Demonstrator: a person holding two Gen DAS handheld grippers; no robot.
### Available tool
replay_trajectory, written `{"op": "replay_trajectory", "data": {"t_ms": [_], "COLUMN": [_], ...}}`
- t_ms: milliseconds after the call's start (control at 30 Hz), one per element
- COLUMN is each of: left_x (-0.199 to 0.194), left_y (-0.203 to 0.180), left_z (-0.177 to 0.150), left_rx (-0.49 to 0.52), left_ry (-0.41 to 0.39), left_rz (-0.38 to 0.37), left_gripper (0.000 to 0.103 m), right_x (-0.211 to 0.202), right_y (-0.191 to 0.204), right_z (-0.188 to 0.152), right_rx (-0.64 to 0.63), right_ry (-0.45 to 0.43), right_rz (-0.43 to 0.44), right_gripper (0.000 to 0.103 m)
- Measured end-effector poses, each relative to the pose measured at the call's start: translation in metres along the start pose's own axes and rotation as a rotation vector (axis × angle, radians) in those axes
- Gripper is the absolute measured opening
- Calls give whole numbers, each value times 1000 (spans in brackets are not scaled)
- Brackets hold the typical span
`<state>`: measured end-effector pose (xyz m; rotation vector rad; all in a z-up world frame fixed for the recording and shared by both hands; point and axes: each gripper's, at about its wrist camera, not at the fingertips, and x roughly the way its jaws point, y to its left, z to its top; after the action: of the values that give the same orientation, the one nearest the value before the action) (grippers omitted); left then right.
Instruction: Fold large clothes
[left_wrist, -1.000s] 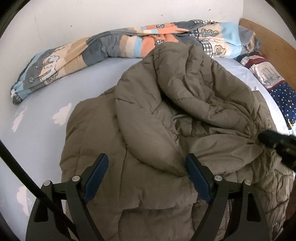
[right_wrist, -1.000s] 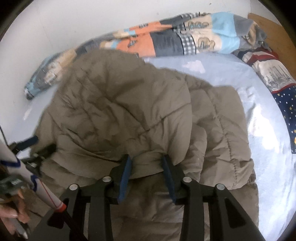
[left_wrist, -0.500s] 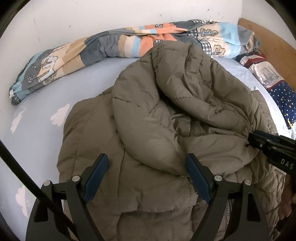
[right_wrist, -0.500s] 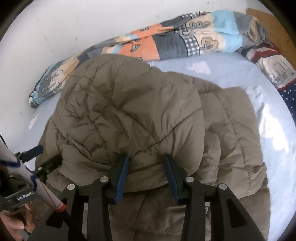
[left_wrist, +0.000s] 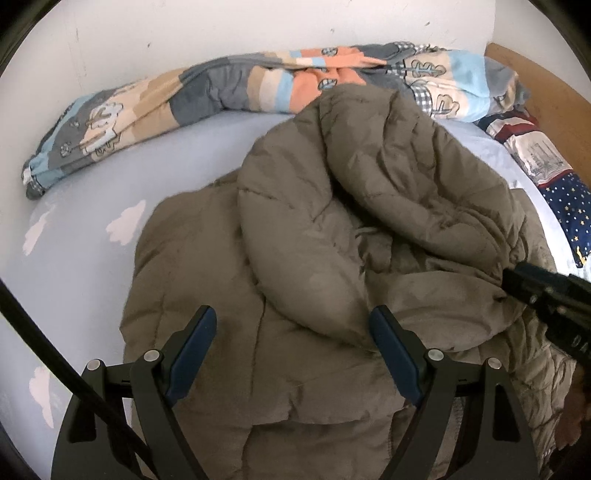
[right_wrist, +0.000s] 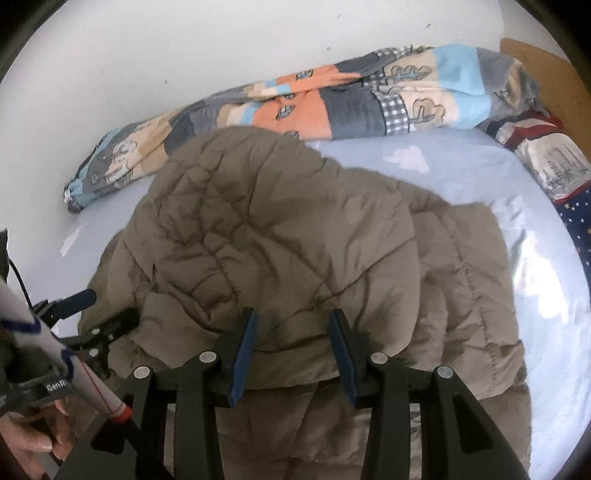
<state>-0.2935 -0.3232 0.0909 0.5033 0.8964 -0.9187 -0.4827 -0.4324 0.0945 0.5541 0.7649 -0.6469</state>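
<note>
An olive-brown quilted puffer jacket (left_wrist: 303, 258) lies spread on a light blue bed sheet (left_wrist: 85, 258). One side of it is folded over the middle in a bulging hump. My left gripper (left_wrist: 293, 314) hovers over the jacket's near part, open, with nothing pinched between its blue pads. In the right wrist view the left gripper (right_wrist: 99, 310) shows at the left edge. My right gripper (right_wrist: 291, 321) is shut on the edge of the folded-over jacket (right_wrist: 277, 240). In the left wrist view the right gripper (left_wrist: 517, 284) enters from the right, holding that fold.
A rolled patchwork quilt (left_wrist: 258, 85) runs along the white wall at the back. A star-patterned pillow (left_wrist: 569, 192) and a wooden headboard (left_wrist: 546, 96) stand at the right. A person's hand (right_wrist: 26, 439) grips the left tool. Bare sheet (right_wrist: 554, 314) lies right of the jacket.
The right gripper keeps its hold while the lifted fold shifts slightly over the jacket. The left gripper stays open in place.
</note>
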Motion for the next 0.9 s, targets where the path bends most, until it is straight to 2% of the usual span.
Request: {"op": "replay_trajectory", "data": {"t_ms": [100,367,667,800,900], "left_x": [1,-2,-22,-39,-55], "left_y": [-2,-3,-6,-6,-3], "left_z": [-1,-3,-6,-10,-13], "left_rx": [7,5,34,52,39], "left_ry": [3,5,-9,-30,-44], "left_rz": [6,9,23,46,34], "left_gripper": [85,85,85,85,85], "right_x": [15,16,-11,-28,-41], "right_y": [0,-4,5,9,9], "right_z": [-6,-7,-2,-4,-7], "right_rx": [-9,-6,-7,-21,-24], "right_ry": [50,58,18,5,-10], "right_rz": [-4,-6,-7,-9,-8], "right_gripper": [44,45,46,48,48]}}
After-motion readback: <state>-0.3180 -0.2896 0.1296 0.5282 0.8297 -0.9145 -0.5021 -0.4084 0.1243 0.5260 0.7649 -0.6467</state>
